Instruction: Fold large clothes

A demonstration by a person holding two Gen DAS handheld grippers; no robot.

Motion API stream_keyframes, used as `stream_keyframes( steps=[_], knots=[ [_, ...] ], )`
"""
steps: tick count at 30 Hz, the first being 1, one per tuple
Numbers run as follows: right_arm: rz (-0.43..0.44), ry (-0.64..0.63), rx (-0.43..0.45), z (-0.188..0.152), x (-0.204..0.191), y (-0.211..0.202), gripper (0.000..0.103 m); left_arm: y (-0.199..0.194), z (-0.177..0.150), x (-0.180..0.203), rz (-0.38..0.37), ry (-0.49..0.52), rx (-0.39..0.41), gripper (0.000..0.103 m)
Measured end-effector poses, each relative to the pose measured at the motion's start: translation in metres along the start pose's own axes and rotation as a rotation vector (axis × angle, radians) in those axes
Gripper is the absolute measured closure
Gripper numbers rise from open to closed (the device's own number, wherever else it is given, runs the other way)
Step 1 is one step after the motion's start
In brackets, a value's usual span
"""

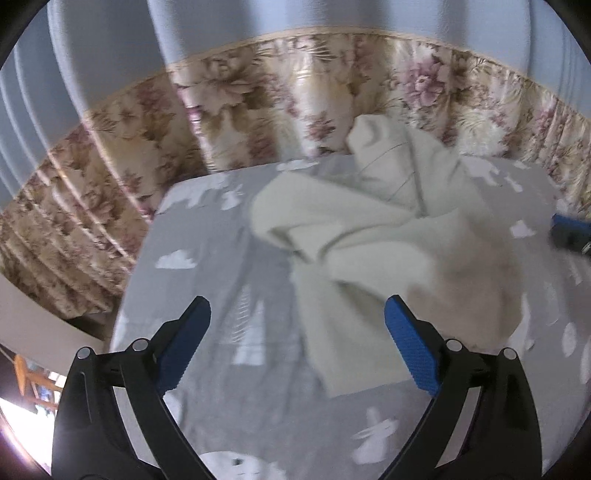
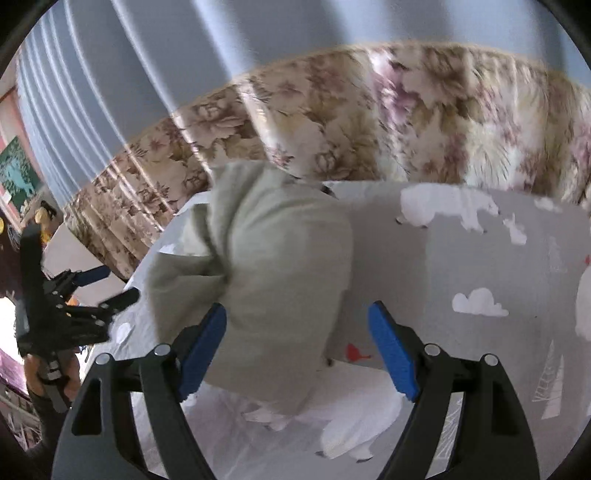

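Observation:
A pale cream garment (image 1: 369, 236) lies crumpled on the grey patterned bed sheet (image 1: 221, 280). My left gripper (image 1: 297, 314) is open above the sheet, with the garment's near edge between its blue pads. In the right wrist view the same garment (image 2: 266, 258) is bunched in a heap just ahead. My right gripper (image 2: 297, 319) is open, its left pad close to the heap. The left gripper (image 2: 107, 288) shows at the far left, open. A blue tip of the right gripper (image 1: 570, 230) shows at the right edge of the left wrist view.
A floral curtain (image 1: 258, 99) hangs behind the bed, with a blue-grey curtain (image 1: 295, 18) above it. The bed's left edge (image 1: 129, 280) drops off to the floor. Clutter and a wall picture (image 2: 16, 170) are at the far left.

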State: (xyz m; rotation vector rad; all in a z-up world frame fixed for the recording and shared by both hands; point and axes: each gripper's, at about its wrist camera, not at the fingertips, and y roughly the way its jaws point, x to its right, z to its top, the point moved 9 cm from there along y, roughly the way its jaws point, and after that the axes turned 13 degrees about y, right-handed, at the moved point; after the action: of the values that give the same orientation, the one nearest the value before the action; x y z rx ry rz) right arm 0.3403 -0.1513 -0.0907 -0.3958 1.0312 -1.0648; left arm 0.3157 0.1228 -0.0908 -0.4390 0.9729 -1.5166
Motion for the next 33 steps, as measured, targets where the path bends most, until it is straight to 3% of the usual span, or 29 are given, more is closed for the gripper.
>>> stream_keyframes(
  steps=[7,11,13,14,16,19,22,24,26,28,30,33],
  knots=[
    [0.090,0.058,-0.045,-0.002,0.008,0.023,0.025,0.007,0.042,0.031,-0.105,-0.025,0.023,0.008],
    [0.129,0.065,-0.073,-0.002,0.002,0.041,0.031,0.017,0.048,0.043,-0.091,-0.011,0.037,0.008],
    [0.140,0.050,-0.102,-0.007,-0.005,0.051,0.037,0.028,0.038,0.040,-0.072,-0.003,0.008,0.025],
    [0.146,0.044,-0.111,-0.010,-0.008,0.054,0.039,0.034,0.030,0.036,-0.061,0.005,-0.019,0.047],
    [0.180,0.031,-0.138,-0.017,-0.020,0.060,0.043,0.046,0.010,0.029,-0.059,0.012,-0.069,0.072],
    [0.165,-0.033,-0.145,-0.024,-0.039,0.069,0.043,0.071,-0.036,0.008,-0.016,0.001,-0.174,0.084],
    [0.135,-0.124,-0.136,-0.031,-0.060,0.073,0.043,0.090,-0.076,-0.011,-0.024,-0.051,-0.242,0.084],
    [0.137,-0.180,-0.129,-0.032,-0.076,0.070,0.043,0.088,-0.081,-0.023,-0.020,-0.087,-0.235,0.082],
    [0.174,-0.180,-0.114,-0.027,-0.084,0.061,0.043,0.076,-0.074,-0.036,-0.016,-0.108,-0.199,0.067],
    [0.220,-0.161,-0.101,-0.020,-0.086,0.050,0.044,0.063,-0.059,-0.043,0.014,-0.091,-0.155,0.039],
    [0.273,-0.105,-0.111,-0.012,-0.084,0.047,0.044,0.045,-0.039,-0.047,0.049,-0.067,-0.096,0.028],
    [0.346,-0.059,-0.212,-0.028,-0.088,0.068,0.046,0.027,-0.008,-0.041,0.029,-0.047,-0.033,0.023]
  ],
)
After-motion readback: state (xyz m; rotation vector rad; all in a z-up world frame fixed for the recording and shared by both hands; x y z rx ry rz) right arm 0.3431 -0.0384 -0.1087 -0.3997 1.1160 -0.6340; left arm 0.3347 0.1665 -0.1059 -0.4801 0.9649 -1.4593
